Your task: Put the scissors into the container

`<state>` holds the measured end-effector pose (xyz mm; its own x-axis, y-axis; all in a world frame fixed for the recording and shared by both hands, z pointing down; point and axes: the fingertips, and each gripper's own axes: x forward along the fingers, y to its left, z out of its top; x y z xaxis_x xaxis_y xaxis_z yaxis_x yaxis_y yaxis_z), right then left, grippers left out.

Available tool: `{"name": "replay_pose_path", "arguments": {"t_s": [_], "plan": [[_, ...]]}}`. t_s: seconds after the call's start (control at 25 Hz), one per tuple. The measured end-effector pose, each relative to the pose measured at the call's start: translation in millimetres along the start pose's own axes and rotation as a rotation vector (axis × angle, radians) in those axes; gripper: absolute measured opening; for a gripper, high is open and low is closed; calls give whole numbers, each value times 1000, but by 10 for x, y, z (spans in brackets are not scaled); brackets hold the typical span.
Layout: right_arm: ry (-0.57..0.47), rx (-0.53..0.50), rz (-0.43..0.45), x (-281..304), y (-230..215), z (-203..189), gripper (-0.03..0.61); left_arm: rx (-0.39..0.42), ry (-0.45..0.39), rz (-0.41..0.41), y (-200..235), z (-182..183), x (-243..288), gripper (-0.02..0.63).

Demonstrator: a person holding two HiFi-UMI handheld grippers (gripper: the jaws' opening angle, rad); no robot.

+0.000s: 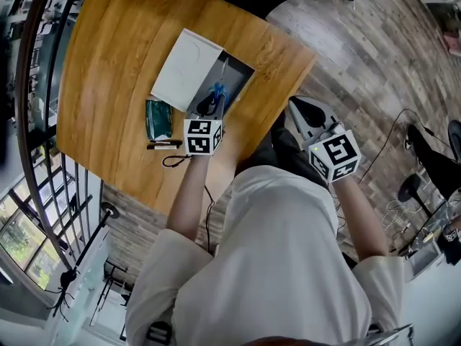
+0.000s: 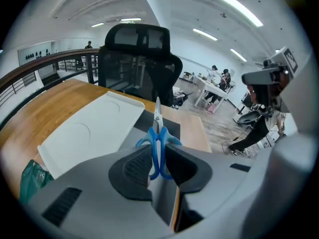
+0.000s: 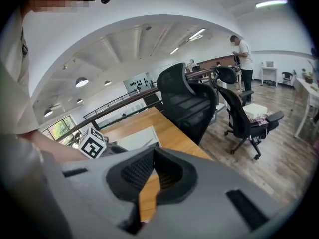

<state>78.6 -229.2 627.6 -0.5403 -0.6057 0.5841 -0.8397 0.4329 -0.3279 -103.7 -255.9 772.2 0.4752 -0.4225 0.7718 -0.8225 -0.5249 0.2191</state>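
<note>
Hand-held gripper [image 2: 158,157] on scissors [image 2: 158,133]: left gripper view.

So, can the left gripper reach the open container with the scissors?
Probably yes. The left gripper holds the scissors just above the open container; its white lid lies aside and nothing seems in the way.

- Bright, even indoor light thruout; shadows soft and faint.
- Left gripper view: ceiling strip lights [image 2: 239,9] blown out white. Scissors [image 2: 158,136] sharp; foreground nearest lens soft.
- Right gripper view: round ceiling lamps [image 3: 82,82] glare; bkgd slightly hazy.
- Head view: daylight via window [image 1: 16,242] at lower left; table [image 1: 108,71] w/ mild sheen.
- All views fisheye, straight lines bow near edges; both gripper views have black vignette corners.
</note>
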Motion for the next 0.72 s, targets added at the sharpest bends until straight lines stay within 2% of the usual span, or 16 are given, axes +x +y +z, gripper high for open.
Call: {"name": "replay_pose_path", "arguments": {"t_s": [0.52, 0.72], "plan": [[-1, 55, -51, -65, -180, -137, 3, -32, 251, 121, 254, -335, 499, 80], [2, 62, -61, -55, -172, -165, 3, -11, 285, 123, 296, -378, 599, 81]]}}
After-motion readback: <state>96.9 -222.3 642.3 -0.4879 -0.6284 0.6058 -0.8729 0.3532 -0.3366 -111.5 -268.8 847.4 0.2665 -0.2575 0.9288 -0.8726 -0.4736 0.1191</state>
